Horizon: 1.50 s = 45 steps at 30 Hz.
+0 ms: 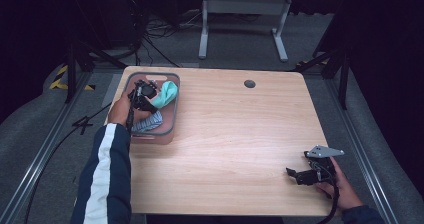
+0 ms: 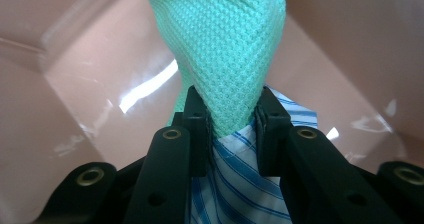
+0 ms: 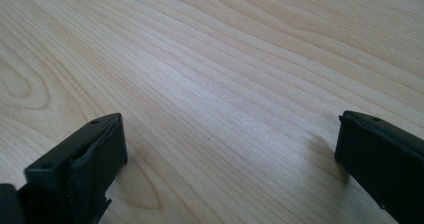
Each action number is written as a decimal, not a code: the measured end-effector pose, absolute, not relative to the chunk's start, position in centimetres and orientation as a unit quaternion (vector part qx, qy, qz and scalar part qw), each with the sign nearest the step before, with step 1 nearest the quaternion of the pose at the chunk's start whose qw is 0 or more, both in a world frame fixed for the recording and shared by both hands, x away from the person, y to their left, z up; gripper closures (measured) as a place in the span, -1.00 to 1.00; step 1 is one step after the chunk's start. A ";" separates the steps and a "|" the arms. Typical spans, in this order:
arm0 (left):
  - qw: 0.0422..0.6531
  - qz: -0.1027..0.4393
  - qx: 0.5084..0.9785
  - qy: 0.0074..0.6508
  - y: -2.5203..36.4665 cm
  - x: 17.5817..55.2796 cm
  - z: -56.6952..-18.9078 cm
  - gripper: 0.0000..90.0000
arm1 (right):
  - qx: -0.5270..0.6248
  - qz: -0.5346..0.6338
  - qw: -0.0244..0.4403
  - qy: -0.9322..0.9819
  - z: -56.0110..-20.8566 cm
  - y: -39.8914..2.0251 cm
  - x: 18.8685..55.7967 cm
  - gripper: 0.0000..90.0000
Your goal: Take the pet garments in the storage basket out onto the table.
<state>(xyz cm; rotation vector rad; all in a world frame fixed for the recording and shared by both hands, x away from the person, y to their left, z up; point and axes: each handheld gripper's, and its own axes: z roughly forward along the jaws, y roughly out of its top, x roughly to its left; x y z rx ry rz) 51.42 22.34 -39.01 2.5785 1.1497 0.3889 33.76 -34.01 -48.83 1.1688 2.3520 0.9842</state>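
The mint-green waffle-weave cloth (image 2: 220, 49) is what we have in hand: it sits inside the pink plastic bin (image 1: 172, 111) at the table's far left, and our left gripper (image 2: 227, 121) has it clamped, a bunched fold squeezed tight between the two black jaws. We pinch it at a gathered ridge rather than a flat edge, we judge, because a bunch gives the pads something thick to bite on and lets the whole cloth come up in one pull. In the high view the cloth (image 1: 165, 94) rises as a hump above the bin's rim beside the left gripper (image 1: 141, 95), which suggests it is being lifted out.

Directly under the grip lies a blue-and-white striped cloth (image 2: 240, 184), touching the green one where the jaws meet. That is our main worry: its top fold sits so close to the pads that it could be caught and dragged up too. The bin's walls (image 2: 90, 74) stand close on both sides, so the gripper has little room to swing sideways.

Well apart, at the near right of the wooden table (image 1: 235, 134), our right gripper (image 1: 305, 173) rests low with its jaws spread wide and nothing between them, only bare wood grain (image 3: 225, 84). The table between bin and right hand offers room to lay the cloth.
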 end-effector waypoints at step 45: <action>0.303 0.255 0.869 0.296 19.6 43.9 -30.5 0.63 | 0.411 0.345 0.168 0.827 -48.8 -34.0 33.8 -0.99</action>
